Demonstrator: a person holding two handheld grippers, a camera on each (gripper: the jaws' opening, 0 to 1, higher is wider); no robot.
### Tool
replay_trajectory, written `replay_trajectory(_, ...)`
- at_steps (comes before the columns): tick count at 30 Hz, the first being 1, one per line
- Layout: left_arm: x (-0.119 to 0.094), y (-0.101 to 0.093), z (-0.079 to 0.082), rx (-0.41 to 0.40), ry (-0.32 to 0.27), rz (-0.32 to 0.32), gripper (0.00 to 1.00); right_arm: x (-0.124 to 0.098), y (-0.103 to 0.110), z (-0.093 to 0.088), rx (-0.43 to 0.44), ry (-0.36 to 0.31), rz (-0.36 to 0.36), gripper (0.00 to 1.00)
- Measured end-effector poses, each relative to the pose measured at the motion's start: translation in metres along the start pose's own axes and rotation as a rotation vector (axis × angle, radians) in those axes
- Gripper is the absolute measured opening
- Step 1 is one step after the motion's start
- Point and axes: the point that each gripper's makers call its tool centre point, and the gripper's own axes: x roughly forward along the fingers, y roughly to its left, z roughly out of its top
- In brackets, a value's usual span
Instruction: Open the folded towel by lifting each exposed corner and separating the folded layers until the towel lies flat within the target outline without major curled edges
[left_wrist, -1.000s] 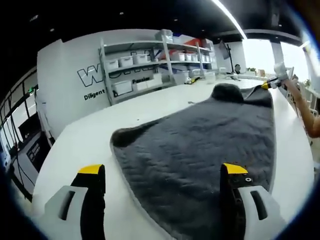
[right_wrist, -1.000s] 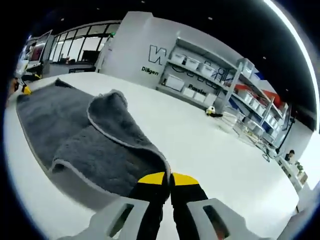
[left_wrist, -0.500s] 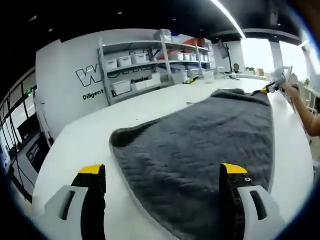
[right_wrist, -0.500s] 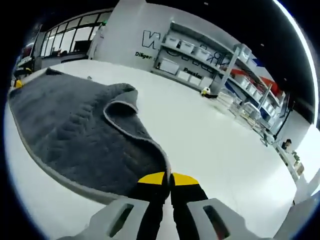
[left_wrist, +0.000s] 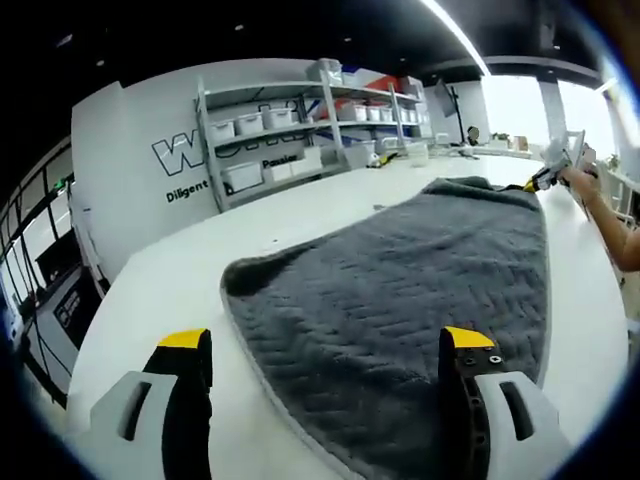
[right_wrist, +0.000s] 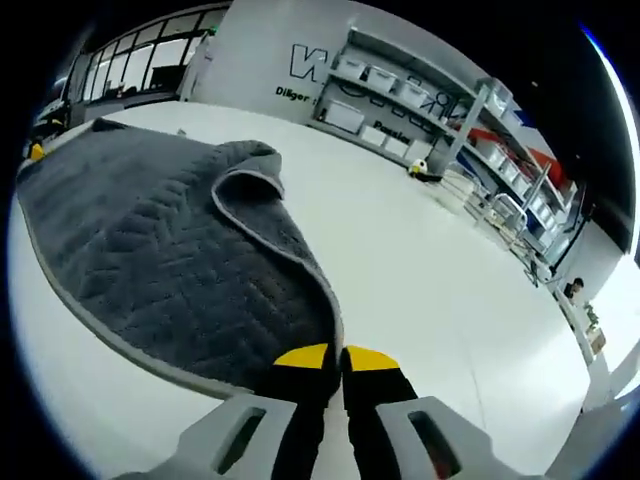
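Note:
A dark grey quilted towel (left_wrist: 400, 290) with a light grey hem lies spread on the white table (left_wrist: 170, 290). My left gripper (left_wrist: 325, 345) hovers open above its near corner, jaws wide apart with nothing between them. Far across the towel, the right gripper (left_wrist: 535, 178) shows small, held by a hand at the towel's far corner. In the right gripper view, my right gripper (right_wrist: 335, 357) is shut on the towel's corner, and the towel (right_wrist: 150, 250) stretches away to the left with a small curled fold (right_wrist: 250, 170) along its far edge.
Metal shelving (left_wrist: 300, 130) with white bins stands against the wall behind the table. The same shelving (right_wrist: 420, 120) appears in the right gripper view. A small yellow object (right_wrist: 422, 168) sits on the table's far side. Bare white table (right_wrist: 430, 270) surrounds the towel.
The right gripper has pulled the folded-over corner outward, so the raised flap has flattened and the towel now lies nearly spread. My left gripper has stayed open and still.

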Motion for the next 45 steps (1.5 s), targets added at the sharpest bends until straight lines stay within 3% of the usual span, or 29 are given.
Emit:
replay_trajectory(2,0.000,0.000,0.000,0.001,-0.001,0.000,0.92,-0.001,-0.002,0.000,0.005,0.005,-0.005,0.05)
replay_trajectory(5,-0.001,-0.002,0.000,0.003,-0.002,0.001,0.92,-0.004,-0.013,0.001,0.027,0.013,-0.050,0.23)
replay_trajectory(9,-0.001,-0.004,0.001,0.002,-0.003,-0.004,0.92,-0.014,-0.021,0.007,0.070,-0.021,-0.081,0.39)
replay_trajectory(14,-0.002,-0.004,0.001,0.003,-0.005,-0.004,0.92,-0.027,-0.027,0.021,0.109,-0.058,-0.105,0.71)
replay_trajectory(16,-0.002,-0.004,0.002,0.003,-0.008,-0.004,0.92,-0.033,-0.021,0.033,0.112,-0.092,-0.084,0.76)
replay_trajectory(21,-0.002,-0.006,0.002,0.008,-0.007,-0.007,0.92,-0.040,0.009,0.070,0.108,-0.191,0.045,0.74)
replay_trajectory(27,-0.004,-0.007,0.004,0.015,-0.011,-0.006,0.92,-0.036,0.041,0.112,0.147,-0.280,0.184,0.57)
replay_trajectory(29,-0.004,-0.006,0.005,0.018,-0.014,-0.006,0.92,-0.032,0.046,0.120,0.117,-0.282,0.189,0.51)
replay_trajectory(34,-0.004,-0.004,0.006,0.027,-0.013,0.003,0.92,-0.014,0.041,0.129,-0.051,-0.252,0.122,0.39)
replay_trajectory(45,-0.004,-0.009,0.008,0.034,-0.012,-0.013,0.92,0.040,0.040,0.124,-0.181,-0.141,0.104,0.27)
